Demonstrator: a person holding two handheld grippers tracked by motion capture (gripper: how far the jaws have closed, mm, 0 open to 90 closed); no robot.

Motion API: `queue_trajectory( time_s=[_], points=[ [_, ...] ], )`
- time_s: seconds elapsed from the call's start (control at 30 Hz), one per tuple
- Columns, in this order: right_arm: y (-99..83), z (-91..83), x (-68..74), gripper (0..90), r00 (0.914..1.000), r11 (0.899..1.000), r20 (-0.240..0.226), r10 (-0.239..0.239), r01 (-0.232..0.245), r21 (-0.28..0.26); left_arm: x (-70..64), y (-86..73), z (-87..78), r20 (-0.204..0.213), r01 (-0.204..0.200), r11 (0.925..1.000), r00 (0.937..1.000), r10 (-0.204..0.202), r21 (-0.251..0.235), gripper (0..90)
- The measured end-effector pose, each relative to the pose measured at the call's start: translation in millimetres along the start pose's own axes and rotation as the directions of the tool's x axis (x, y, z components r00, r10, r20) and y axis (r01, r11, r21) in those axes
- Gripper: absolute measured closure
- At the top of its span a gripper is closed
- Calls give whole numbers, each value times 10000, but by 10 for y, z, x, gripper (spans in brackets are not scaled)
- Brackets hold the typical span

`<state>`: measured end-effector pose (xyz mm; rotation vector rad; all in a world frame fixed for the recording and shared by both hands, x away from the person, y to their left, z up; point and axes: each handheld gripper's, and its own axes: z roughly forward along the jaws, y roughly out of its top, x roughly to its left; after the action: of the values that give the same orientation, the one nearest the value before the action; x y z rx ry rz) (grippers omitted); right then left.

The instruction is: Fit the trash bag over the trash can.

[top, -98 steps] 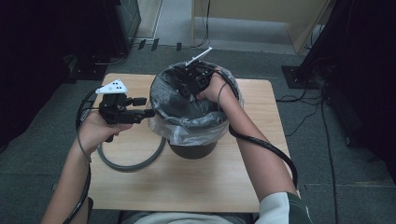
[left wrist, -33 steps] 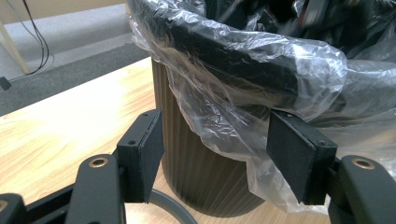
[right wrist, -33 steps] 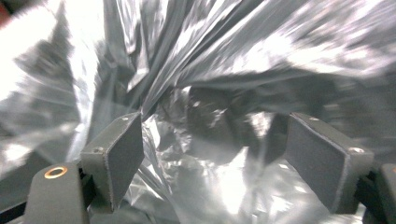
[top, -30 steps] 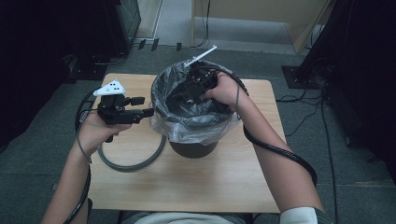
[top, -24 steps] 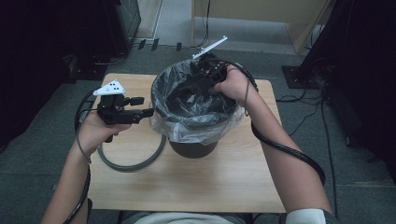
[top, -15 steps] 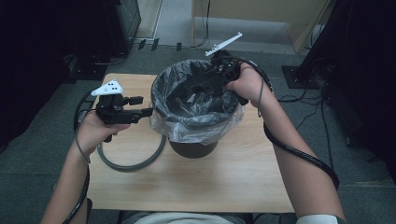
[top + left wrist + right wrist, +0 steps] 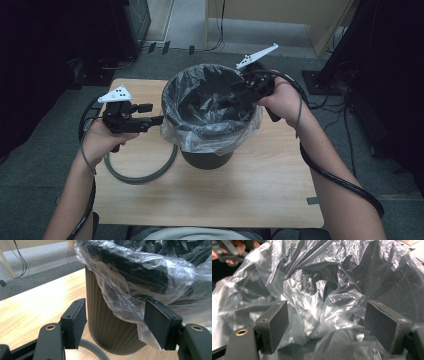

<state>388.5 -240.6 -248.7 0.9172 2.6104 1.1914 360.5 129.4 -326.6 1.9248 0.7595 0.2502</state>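
A dark ribbed bin (image 7: 207, 156) stands mid-table, lined with a clear plastic bag (image 7: 212, 135) whose edge is folded over the rim. My left gripper (image 7: 152, 120) hovers just left of the bin, open; in the left gripper view (image 7: 115, 315) its jaws stand wide apart facing the bin wall (image 7: 105, 330) and the bag's overhang (image 7: 140, 272). Over the far right rim my right gripper (image 7: 232, 97) points down into the bin. Its jaws (image 7: 329, 322) are open, with the crumpled bag (image 7: 312, 290) just ahead and nothing clamped.
A grey ring (image 7: 140, 172) lies flat on the wooden table (image 7: 270, 190) left of the bin, under my left hand. Cables trail from both grippers. Dark furniture and floor cables surround the table. The left gripper (image 7: 227, 252) shows far off in the right gripper view.
My right gripper has risen out of the bin and drawn back to its far right rim. The left gripper has held still beside the bin.
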Motion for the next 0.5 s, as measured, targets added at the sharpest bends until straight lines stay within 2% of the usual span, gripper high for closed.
queue_trajectory(
  time_s=[0.5],
  points=[
    [-347, -276, -36, 197, 9999, 9997, 152, 29, -26, -229, 62, -51, 37, -4, 19, 10000, 10000, -19, -9, 329]
  ],
)
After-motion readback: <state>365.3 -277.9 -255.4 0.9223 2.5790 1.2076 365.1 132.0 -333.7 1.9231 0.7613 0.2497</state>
